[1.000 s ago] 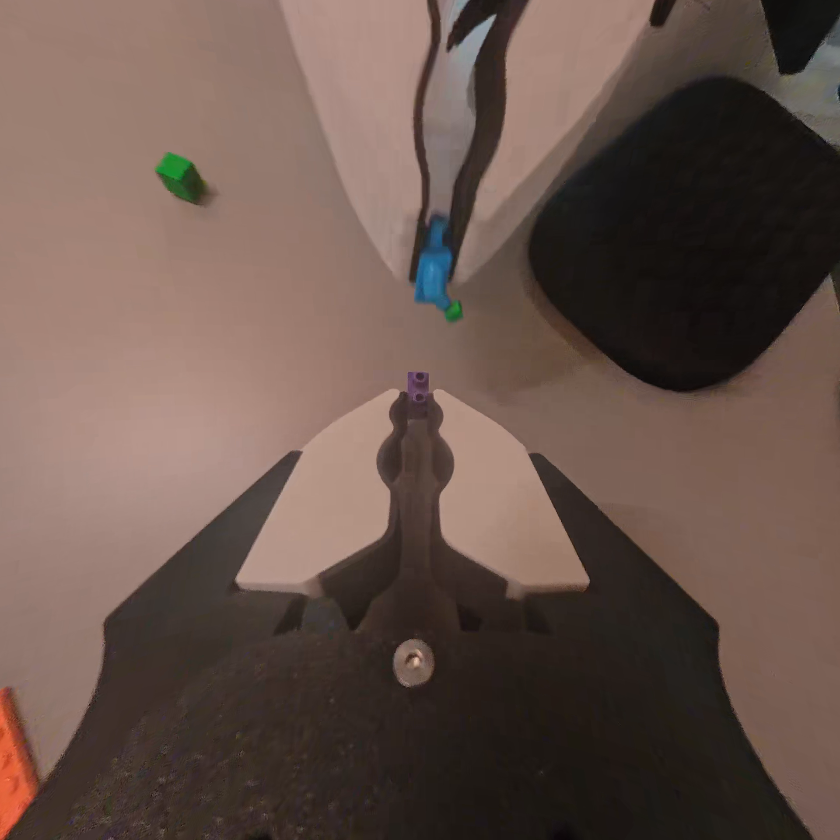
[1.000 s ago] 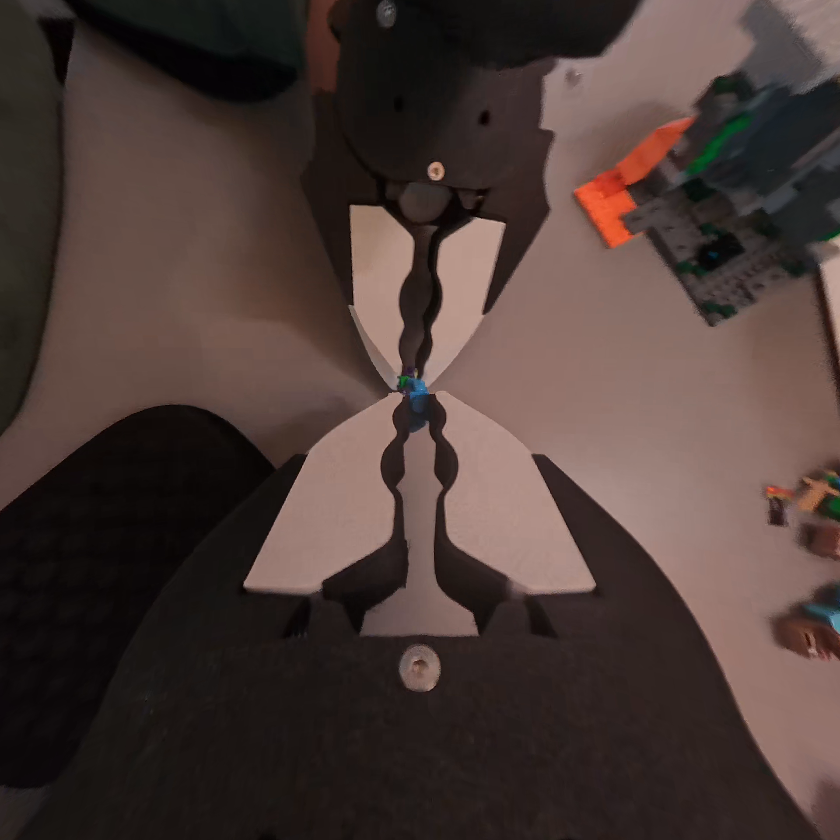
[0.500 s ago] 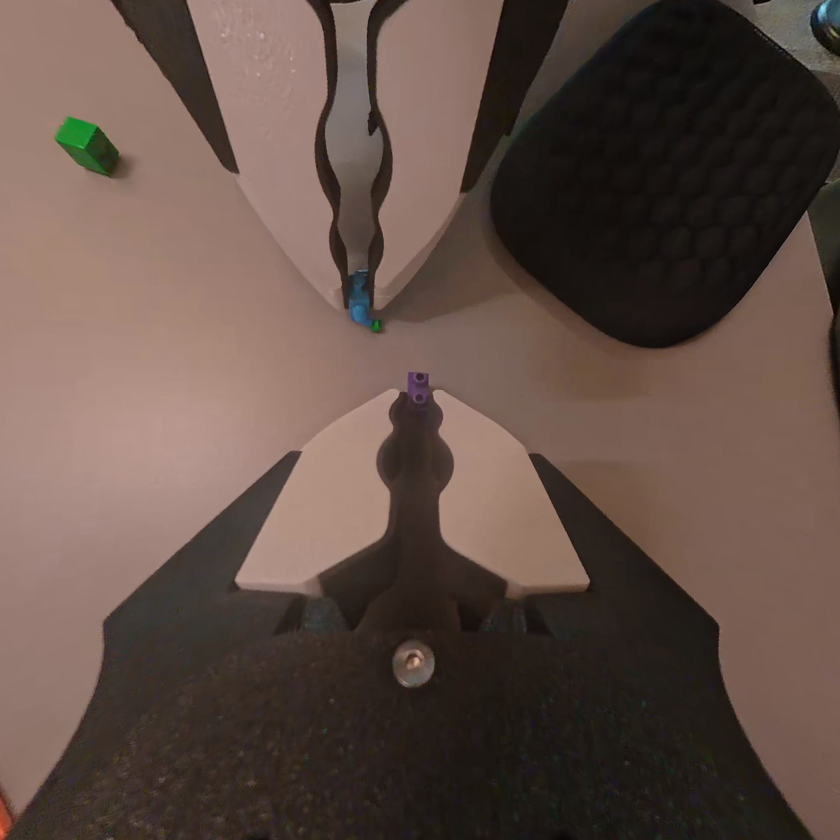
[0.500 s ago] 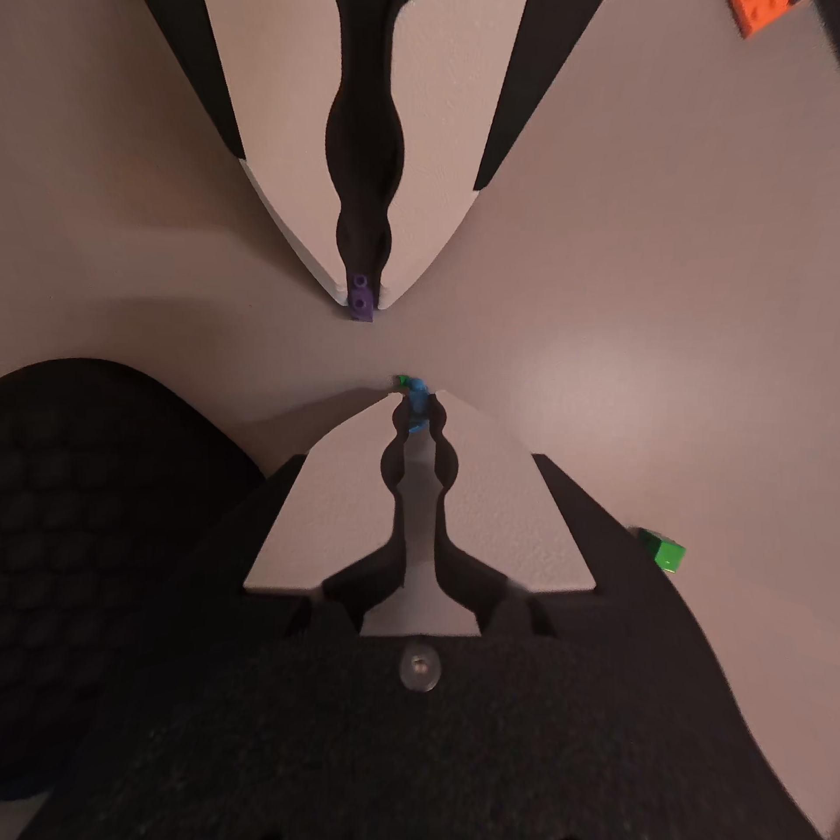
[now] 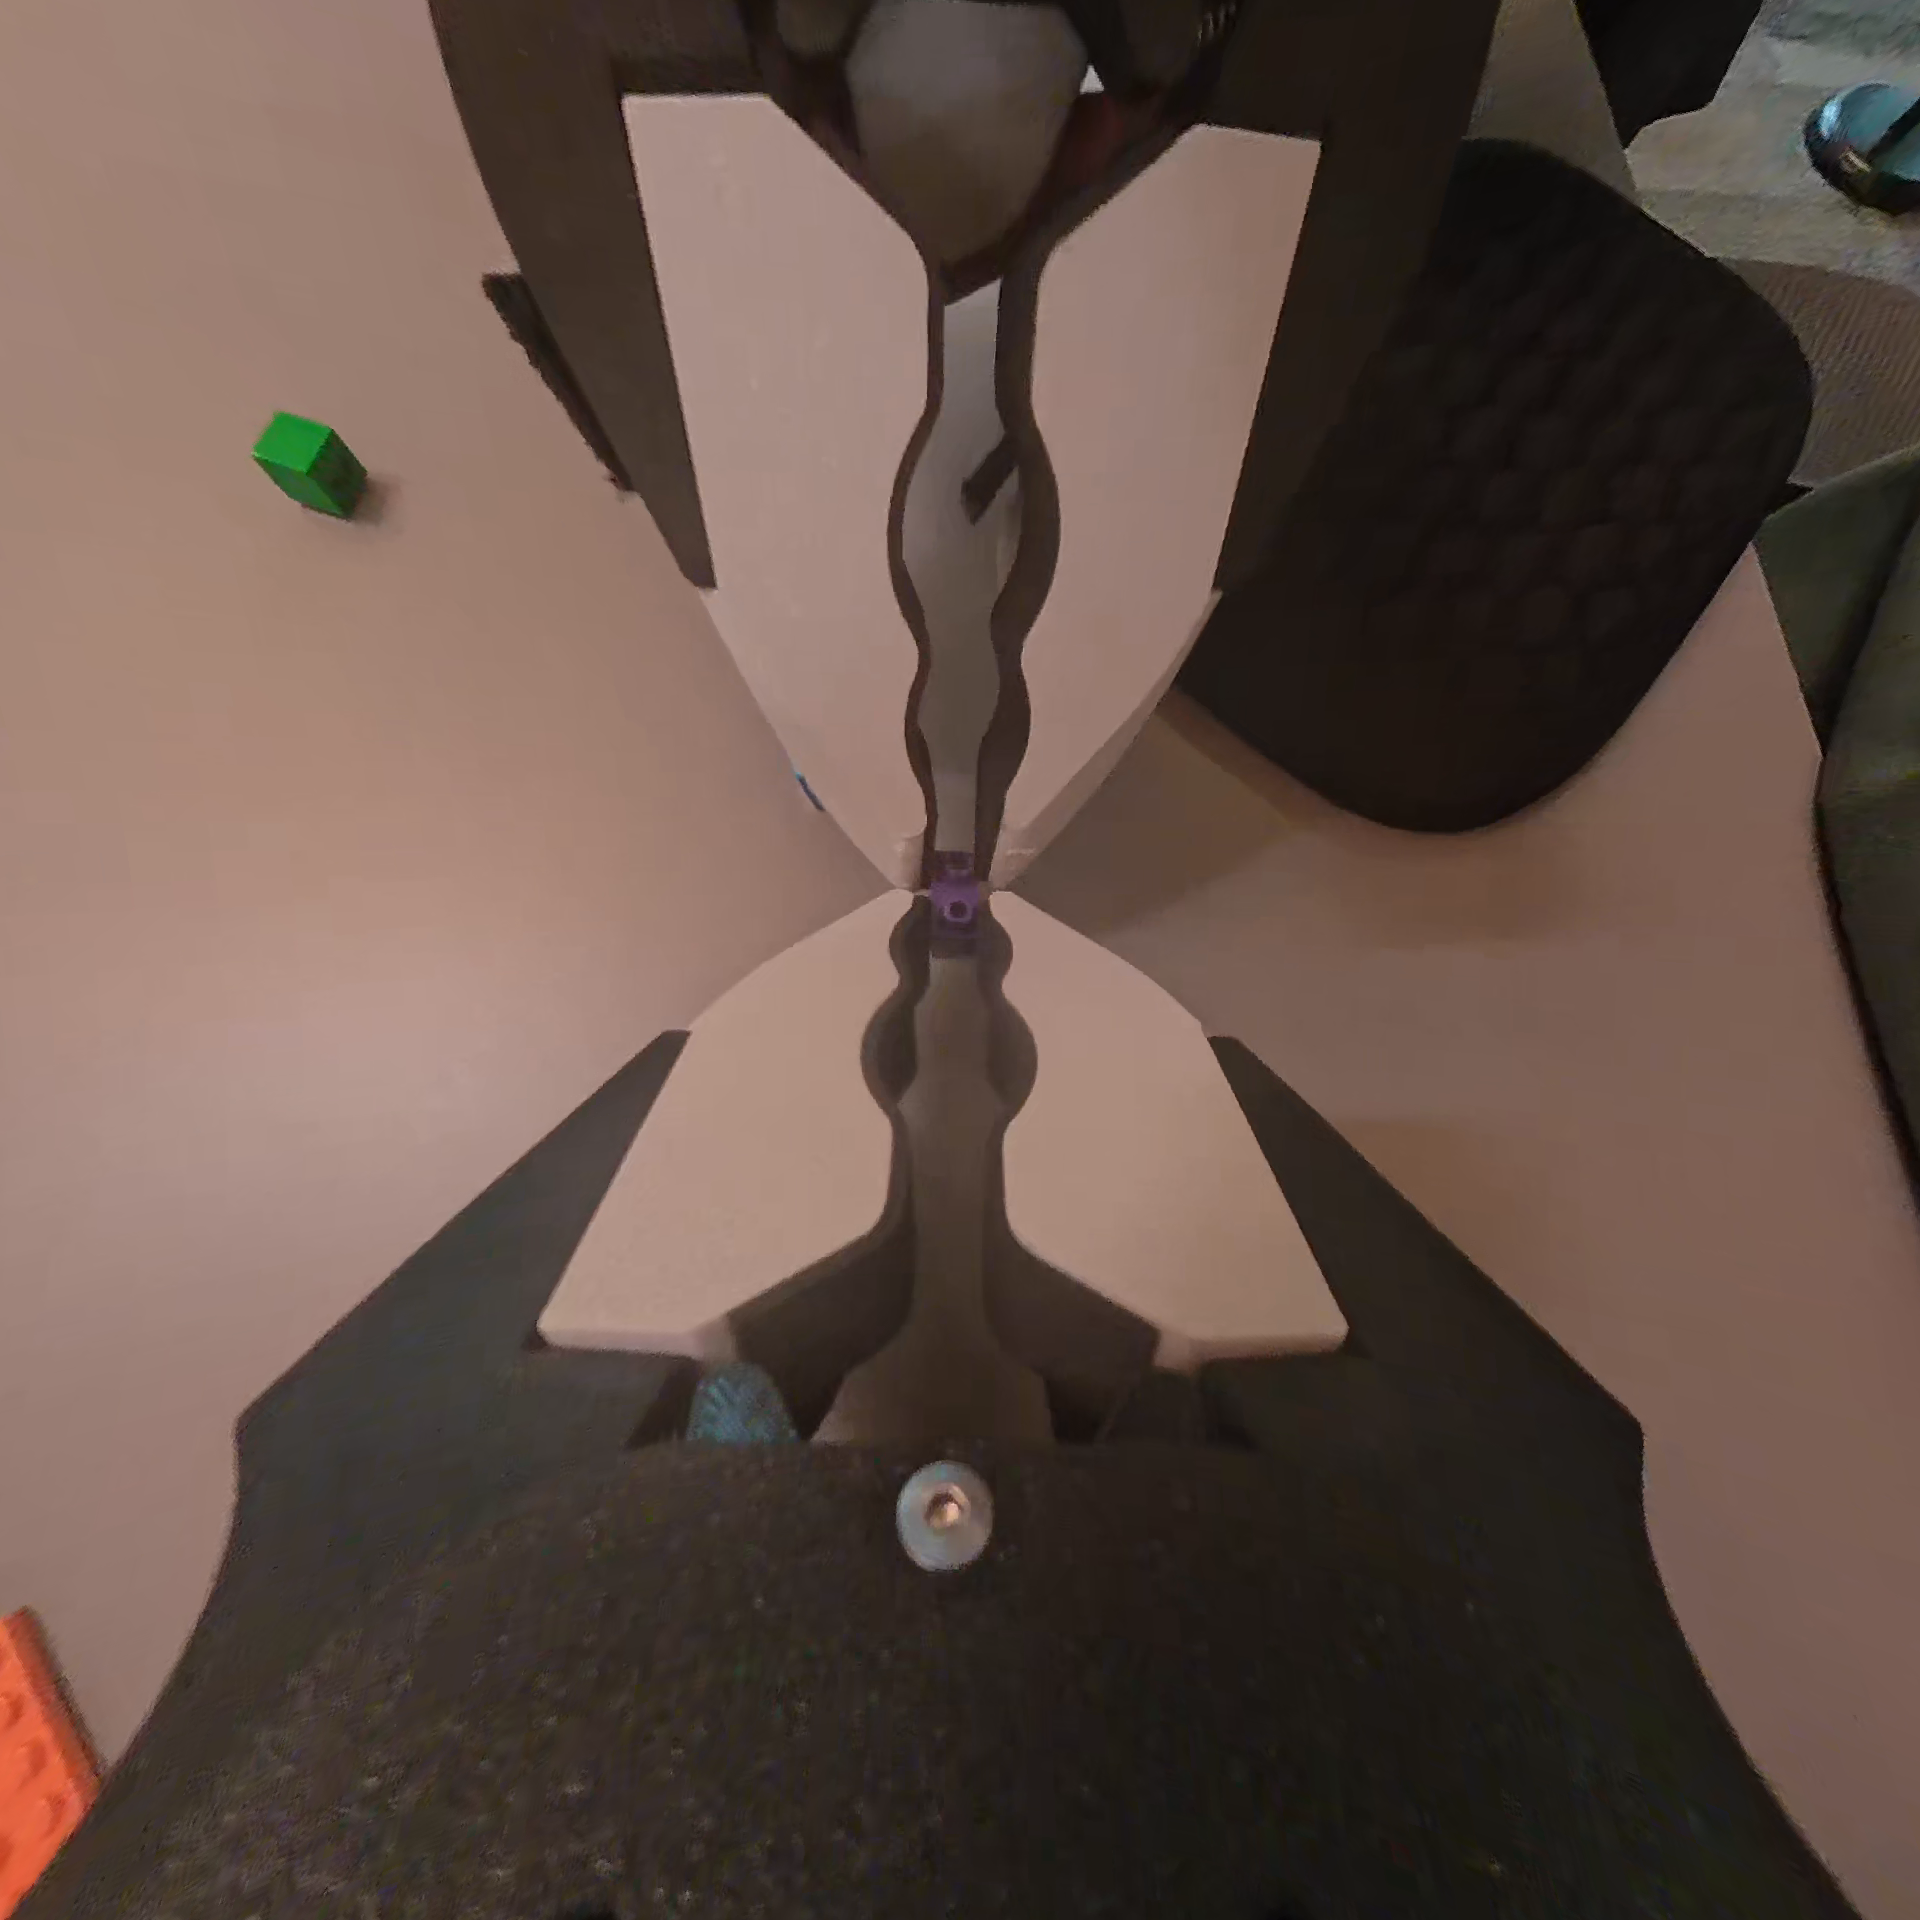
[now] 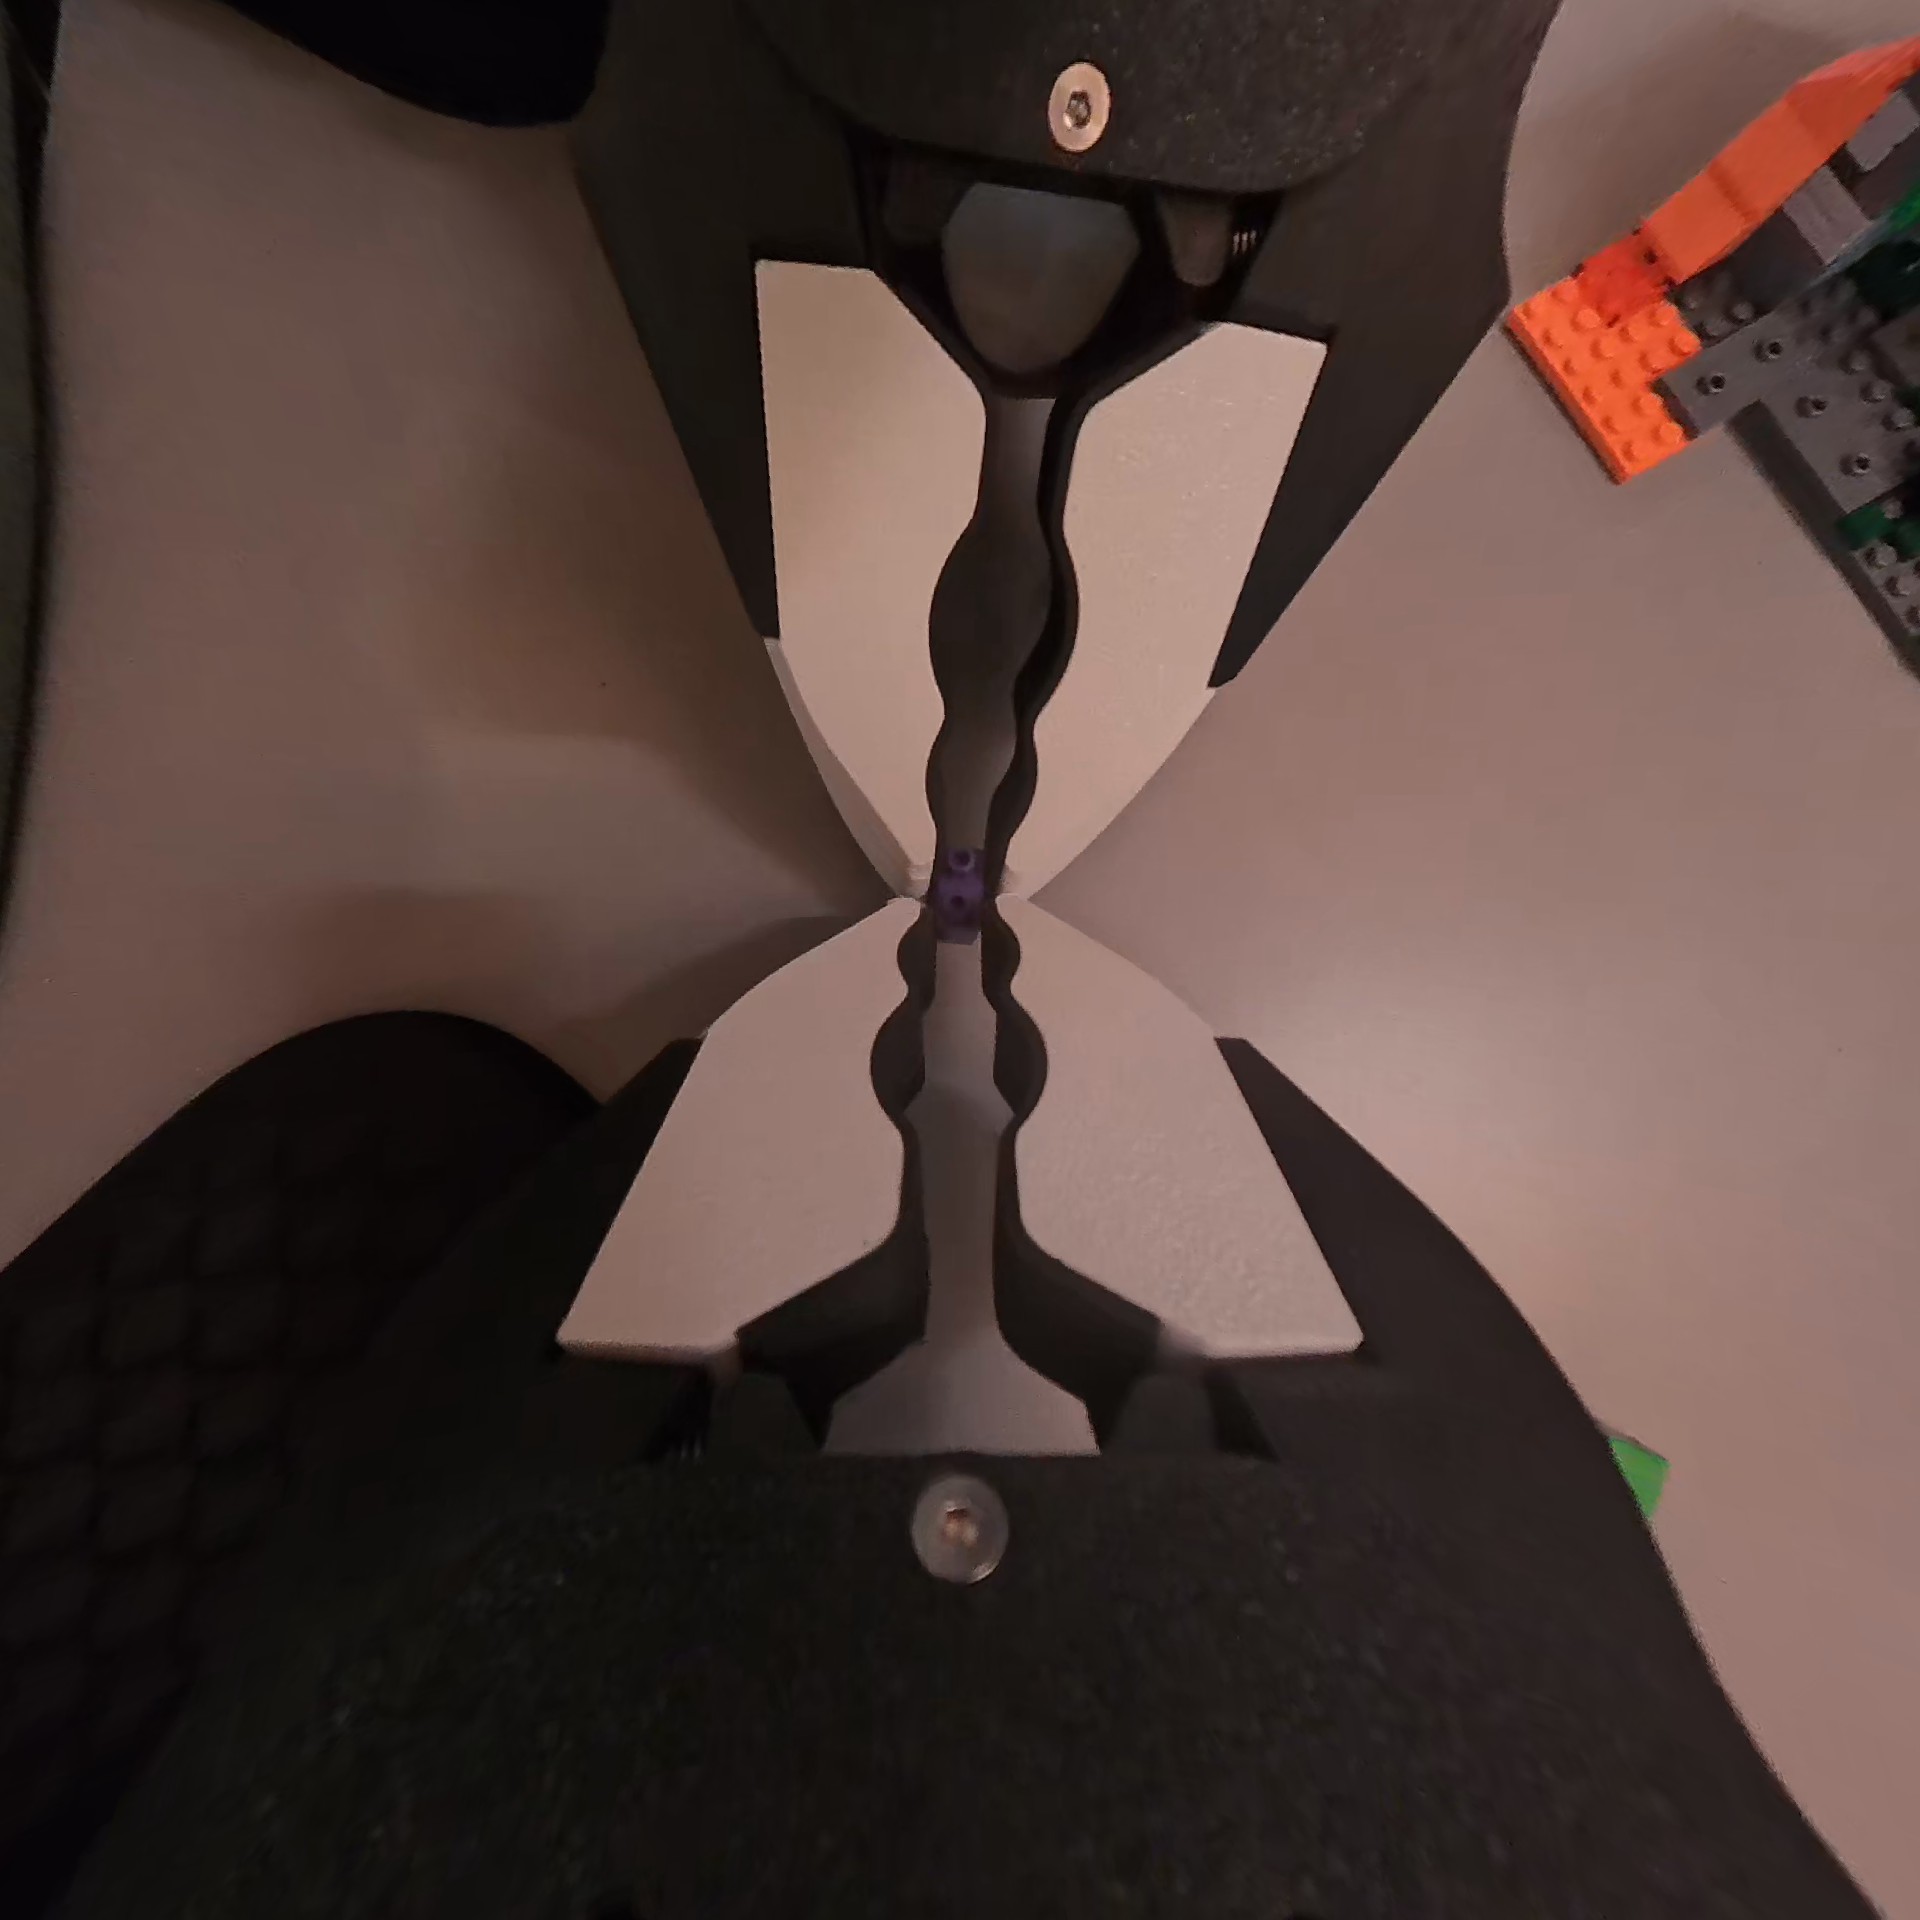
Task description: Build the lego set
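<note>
No legible text, label, brand, number or sign is found in either view — none on the bricks, none on the gripper bodies, none on the table. The surfaces in view are plain — no marking can be read.

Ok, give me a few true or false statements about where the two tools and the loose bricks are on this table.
1. The left tool and the right tool meet tip to tip. True.
2. A small purple brick sits where the tips meet. True.
3. The left tool's fingers stand wide open. False: they are closed on the purple brick.
4. A green block lies on the table, apart from both tools. True.
5. The brick build with the orange plate stands between the two tools. False: it sits off to one side, touching neither.
</note>
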Demonstrator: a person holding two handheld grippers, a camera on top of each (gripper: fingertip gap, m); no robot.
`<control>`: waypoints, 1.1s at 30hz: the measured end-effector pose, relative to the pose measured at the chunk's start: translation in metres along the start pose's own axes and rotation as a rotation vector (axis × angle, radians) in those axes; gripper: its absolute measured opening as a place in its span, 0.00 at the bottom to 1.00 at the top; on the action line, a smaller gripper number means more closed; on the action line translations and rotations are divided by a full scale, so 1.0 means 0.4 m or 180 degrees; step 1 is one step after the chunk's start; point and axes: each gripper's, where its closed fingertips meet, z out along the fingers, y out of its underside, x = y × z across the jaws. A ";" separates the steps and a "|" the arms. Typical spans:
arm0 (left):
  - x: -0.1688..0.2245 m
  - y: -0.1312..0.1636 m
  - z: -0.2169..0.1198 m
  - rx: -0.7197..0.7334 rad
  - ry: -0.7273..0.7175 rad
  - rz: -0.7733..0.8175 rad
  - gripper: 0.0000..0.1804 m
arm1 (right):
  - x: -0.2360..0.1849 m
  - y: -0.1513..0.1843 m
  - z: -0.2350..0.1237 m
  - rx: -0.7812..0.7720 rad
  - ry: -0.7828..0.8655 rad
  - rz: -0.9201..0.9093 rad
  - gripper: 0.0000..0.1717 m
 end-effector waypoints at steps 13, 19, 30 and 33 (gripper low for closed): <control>-0.011 -0.241 -0.204 0.2126 -0.0146 -0.0098 0.09 | 0.052 -0.183 -0.251 0.2858 0.0017 0.0668 0.04; 0.001 -0.277 -0.250 0.2475 -0.0173 -0.0097 0.07 | 0.028 -0.224 -0.284 0.3220 -0.0156 0.0620 0.04; -0.019 -0.256 -0.245 0.2261 -0.0347 -0.0170 0.04 | 0.048 -0.190 -0.261 0.2461 0.0151 0.0420 0.07; -0.040 -0.229 -0.249 0.2175 -0.0475 -0.0318 0.04 | 0.072 -0.088 -0.198 0.1298 0.0427 0.0153 0.08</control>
